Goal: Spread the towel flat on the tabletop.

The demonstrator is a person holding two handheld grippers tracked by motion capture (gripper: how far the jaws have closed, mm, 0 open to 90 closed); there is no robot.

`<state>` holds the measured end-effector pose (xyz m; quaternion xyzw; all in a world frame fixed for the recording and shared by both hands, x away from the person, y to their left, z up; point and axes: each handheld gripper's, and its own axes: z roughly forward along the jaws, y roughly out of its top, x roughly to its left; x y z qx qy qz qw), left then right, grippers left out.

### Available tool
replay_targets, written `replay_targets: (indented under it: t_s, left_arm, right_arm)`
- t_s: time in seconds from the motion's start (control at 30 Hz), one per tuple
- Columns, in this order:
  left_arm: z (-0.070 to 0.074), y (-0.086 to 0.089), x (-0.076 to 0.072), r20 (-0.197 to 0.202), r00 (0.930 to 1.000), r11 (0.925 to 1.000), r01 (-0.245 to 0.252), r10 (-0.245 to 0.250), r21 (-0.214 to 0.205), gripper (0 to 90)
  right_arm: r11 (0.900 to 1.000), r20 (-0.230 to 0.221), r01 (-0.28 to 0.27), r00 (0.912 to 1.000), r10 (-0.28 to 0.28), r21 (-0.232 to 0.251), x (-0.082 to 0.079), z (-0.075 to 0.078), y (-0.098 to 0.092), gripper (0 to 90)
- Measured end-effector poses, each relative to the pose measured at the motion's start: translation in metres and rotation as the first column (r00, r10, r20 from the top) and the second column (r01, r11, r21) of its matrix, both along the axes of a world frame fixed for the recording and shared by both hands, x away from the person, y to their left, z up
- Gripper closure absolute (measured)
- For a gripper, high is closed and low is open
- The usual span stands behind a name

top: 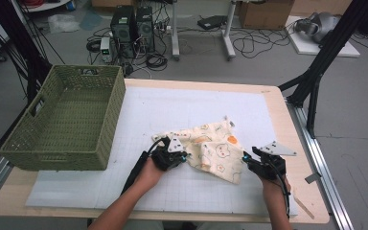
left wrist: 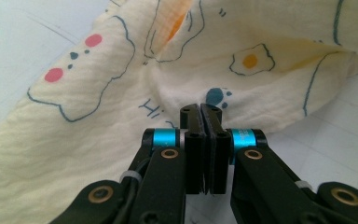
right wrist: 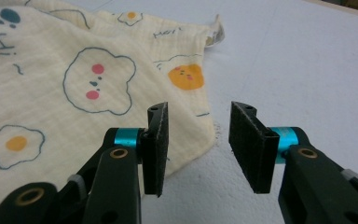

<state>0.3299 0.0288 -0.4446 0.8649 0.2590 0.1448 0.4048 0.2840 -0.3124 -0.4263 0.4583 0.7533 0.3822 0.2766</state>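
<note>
1. I see a light wooden table [top: 287,120] topped with a white gridded mat [top: 172,110].
2. A green woven basket [top: 67,120] sits at its left edge.
3. Beyond lies grey floor [top: 354,115], strewn with black cables [top: 254,45].
4. Two dark computer towers [top: 132,28] stand there, beside white desk legs [top: 227,28].
5. A cardboard box [top: 266,13] sits farther back.
6. Black frame struts [top: 323,62] rise at right.
</note>
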Motion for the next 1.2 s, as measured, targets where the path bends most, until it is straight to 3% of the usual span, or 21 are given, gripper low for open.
replay_targets:
  t_s: [0.13, 0.2, 0.27, 0.33, 0.43, 0.57, 0.6, 0.67, 0.73, 0.8, 0.83, 0.93, 1.07, 1.2]
  left_arm:
    - [0.008, 0.024, 0.004, 0.013, 0.9981, 0.9976, -0.06, 0.061, -0.033, 88.2]
    - [0.014, 0.04, 0.008, 0.011, 0.9952, 0.9934, -0.096, 0.097, -0.063, 88.1]
    - [0.017, 0.057, 0.011, -0.001, 0.9908, 0.9862, -0.135, 0.136, -0.096, 87.9]
    - [0.02, 0.073, 0.015, -0.009, 0.9854, 0.9791, -0.17, 0.17, -0.111, 87.8]
    - [0.021, 0.091, 0.02, -0.011, 0.9743, 0.9682, -0.225, 0.225, -0.11, 87.9]
    - [0.016, 0.098, 0.027, -0.014, 0.9614, 0.9592, -0.275, 0.275, -0.064, 87.9]
    - [0.014, 0.096, 0.028, -0.018, 0.9607, 0.9593, -0.278, 0.277, -0.053, 87.8]
    - [0.013, 0.092, 0.025, 0.013, 0.9584, 0.9583, -0.285, 0.285, -0.024, 80.5]
    - [0.013, 0.092, 0.023, 0.014, 0.9528, 0.9523, -0.303, 0.303, -0.039, 62.5]
    - [0.015, 0.094, 0.017, 0.038, 0.9473, 0.9472, -0.316, 0.318, -0.054, 52.9]
    - [0.016, 0.096, 0.015, 0.039, 0.9494, 0.9489, -0.309, 0.312, -0.065, 49.0]
    - [0.017, 0.1, 0.006, 0.042, 0.9577, 0.956, -0.28, 0.285, -0.086, 48.8]
    - [0.012, 0.103, 0.0, 0.01, 0.968, 0.9645, -0.249, 0.251, -0.089, 48.8]
    - [0.004, 0.101, -0.003, -0.016, 0.9701, 0.9668, -0.243, 0.242, -0.081, 48.7]
  right_arm:
    - [0.9993, -0.019, -0.034, 0.9992, 0.035, 0.012, 0.001, -0.003, 0.007, 56.9]
    - [0.9964, -0.029, -0.082, 0.9962, 0.082, 0.023, 0.002, -0.006, 0.014, 53.6]
    - [0.9887, -0.048, -0.141, 0.9884, 0.144, 0.05, 0.003, -0.009, 0.025, 49.1]
    - [0.9795, -0.072, -0.197, 0.9773, 0.199, 0.045, 0.005, -0.014, 0.039, 48.5]
    - [0.9682, -0.12, -0.243, 0.9645, 0.235, -0.058, 0.008, -0.022, 0.057, 57.7]
    - [0.962, -0.148, -0.272, 0.9523, 0.267, -0.02, 0.01, -0.02, 0.057, 79.2]
    - [0.9615, -0.146, -0.273, 0.953, 0.265, -0.034, 0.009, -0.019, 0.058, 86.1]
    - [0.9629, -0.151, -0.261, 0.9566, 0.249, -0.067, 0.008, -0.018, 0.058, 86.9]
    - [0.9665, -0.152, -0.245, 0.9609, 0.231, -0.077, 0.007, -0.016, 0.054, 82.2]
    - [0.9704, -0.14, -0.231, 0.9653, 0.22, -0.069, 0.006, -0.016, 0.05, 76.9]
    - [0.9726, -0.133, -0.224, 0.9679, 0.214, -0.064, 0.005, -0.015, 0.047, 74.0]
    - [0.9808, -0.105, -0.191, 0.9771, 0.185, -0.041, 0.003, -0.012, 0.039, 67.9]
    - [0.9866, -0.064, -0.162, 0.9849, 0.161, -0.017, 0.0, -0.007, 0.033, 57.4]
    - [0.9937, -0.025, -0.112, 0.9934, 0.112, -0.007, -0.007, -0.006, 0.03, 38.4]
